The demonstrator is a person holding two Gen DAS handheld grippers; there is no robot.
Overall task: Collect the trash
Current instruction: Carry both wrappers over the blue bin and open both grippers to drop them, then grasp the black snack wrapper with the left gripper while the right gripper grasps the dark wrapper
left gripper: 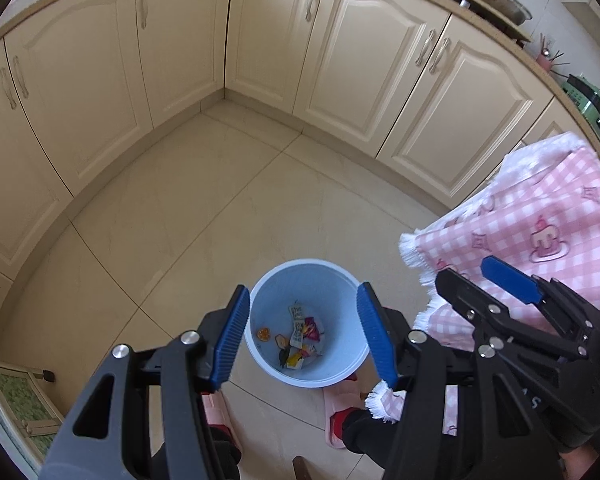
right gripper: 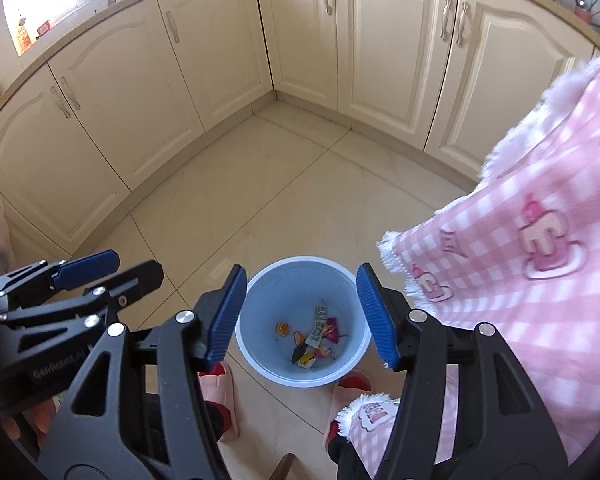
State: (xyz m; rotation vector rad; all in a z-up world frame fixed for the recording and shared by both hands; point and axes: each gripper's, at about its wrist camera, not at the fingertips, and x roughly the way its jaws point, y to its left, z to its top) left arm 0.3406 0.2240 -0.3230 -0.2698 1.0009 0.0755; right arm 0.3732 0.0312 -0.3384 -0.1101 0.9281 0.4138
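A light blue bin (left gripper: pixel 278 292) (right gripper: pixel 260 288) stands on the tiled floor directly below both grippers. Several small wrappers (left gripper: pixel 300 336) (right gripper: pixel 316 340) lie at its bottom. My left gripper (left gripper: pixel 306 336) hangs open above the bin, with nothing between its blue pads. My right gripper (right gripper: pixel 300 314) is open above the same bin, and its jaws are empty too. Each gripper shows in the other's view: the right gripper (left gripper: pixel 480 284) at the right edge, the left gripper (right gripper: pixel 116 276) at the left edge.
A pink checked cloth (left gripper: pixel 540 220) (right gripper: pixel 520 240) with a white fringe hangs close on the right, next to the bin. The person's feet in pink slippers (left gripper: pixel 336 412) (right gripper: pixel 220 392) flank the bin. Cream cabinets (left gripper: pixel 340 60) line the corner beyond.
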